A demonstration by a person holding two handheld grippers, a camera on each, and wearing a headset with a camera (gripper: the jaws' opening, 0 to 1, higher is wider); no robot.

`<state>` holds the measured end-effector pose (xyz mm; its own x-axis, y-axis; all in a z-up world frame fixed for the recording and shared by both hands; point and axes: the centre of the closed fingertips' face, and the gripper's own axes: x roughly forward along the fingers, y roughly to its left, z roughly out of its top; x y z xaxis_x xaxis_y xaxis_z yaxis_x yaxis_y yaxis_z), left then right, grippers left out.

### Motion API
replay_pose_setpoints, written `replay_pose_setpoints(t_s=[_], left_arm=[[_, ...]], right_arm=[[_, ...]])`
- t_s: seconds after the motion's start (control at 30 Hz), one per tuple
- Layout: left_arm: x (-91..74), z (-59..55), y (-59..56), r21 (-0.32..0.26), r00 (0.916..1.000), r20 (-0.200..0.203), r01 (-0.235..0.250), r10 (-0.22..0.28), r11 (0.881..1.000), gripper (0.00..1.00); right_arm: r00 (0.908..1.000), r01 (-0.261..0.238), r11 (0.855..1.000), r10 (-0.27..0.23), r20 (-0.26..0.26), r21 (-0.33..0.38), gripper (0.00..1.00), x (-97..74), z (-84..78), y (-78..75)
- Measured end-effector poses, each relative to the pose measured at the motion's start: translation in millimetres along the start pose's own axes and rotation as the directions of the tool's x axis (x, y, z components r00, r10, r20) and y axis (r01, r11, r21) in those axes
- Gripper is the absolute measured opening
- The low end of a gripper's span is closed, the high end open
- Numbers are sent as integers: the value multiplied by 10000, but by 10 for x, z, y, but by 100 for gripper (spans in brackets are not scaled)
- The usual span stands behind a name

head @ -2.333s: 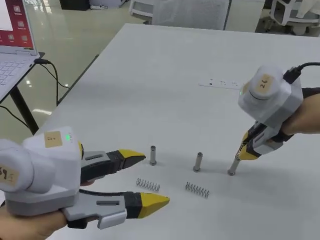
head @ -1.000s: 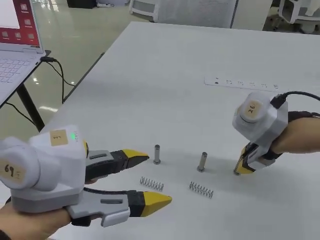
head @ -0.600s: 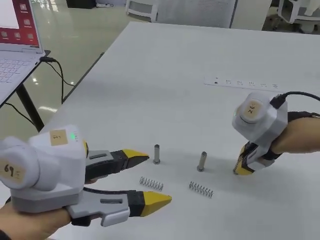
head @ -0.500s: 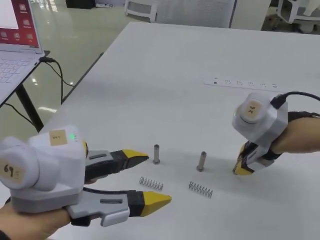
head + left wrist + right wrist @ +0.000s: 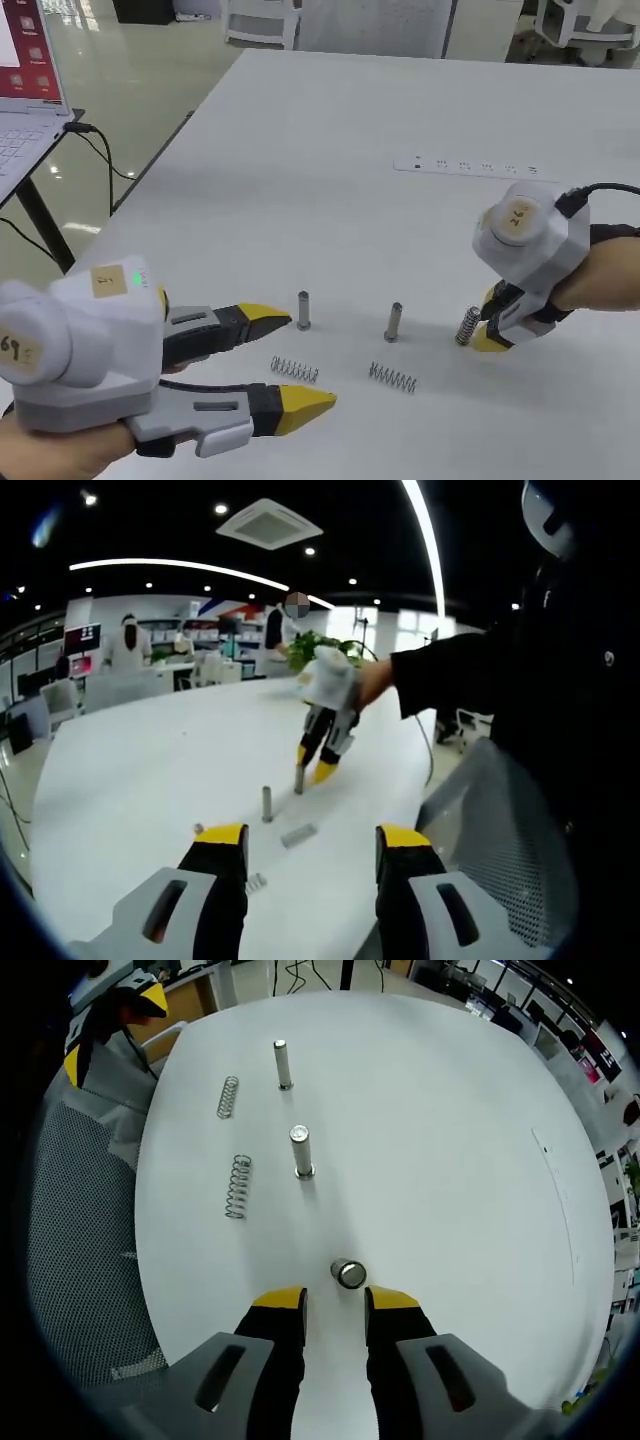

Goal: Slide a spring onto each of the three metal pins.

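Observation:
Three metal pins stand in a row on the white table: the left pin [image 5: 303, 310], the middle pin [image 5: 393, 322] and the right pin [image 5: 467, 326]. A spring sits around the right pin. My right gripper [image 5: 490, 328] is just to that pin's right, low over the table and open; the right gripper view has the pin top [image 5: 349, 1273] just beyond its fingertips [image 5: 283, 1302]. Two loose springs [image 5: 295, 370] [image 5: 392, 377] lie in front of the bare pins. My left gripper [image 5: 288, 358] hovers open at the front left, holding nothing.
A white power strip [image 5: 465, 168] lies flat at the back of the table [image 5: 330, 150]. A laptop [image 5: 25, 90] stands on a side stand at far left, with a cable [image 5: 100, 150] hanging off it. Office chairs stand beyond the far edge.
The right gripper pushed the spring down over the right pin, then opened and drew back slightly to the right. The spring stays on the pin. The left gripper held still; the camera shifted.

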<state>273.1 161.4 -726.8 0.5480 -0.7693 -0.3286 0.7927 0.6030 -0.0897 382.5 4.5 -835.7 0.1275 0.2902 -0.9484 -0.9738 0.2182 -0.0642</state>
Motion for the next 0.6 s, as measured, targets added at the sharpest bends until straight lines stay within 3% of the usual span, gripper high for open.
replay_pose_setpoints(t_s=[0.27, 0.6], left_arm=[[6, -3, -8, 50, 10000, -35, 56, -56, 10000, 45], [16, 12, -13, 161, 9999, -75, 138, -137, 9998, 44]], right_arm=[[10000, -37, 9999, 36, 65, 124, 20, -19, -67, 72], [9988, -434, 9988, 428, 244, 227, 19, -35, -14, 314]])
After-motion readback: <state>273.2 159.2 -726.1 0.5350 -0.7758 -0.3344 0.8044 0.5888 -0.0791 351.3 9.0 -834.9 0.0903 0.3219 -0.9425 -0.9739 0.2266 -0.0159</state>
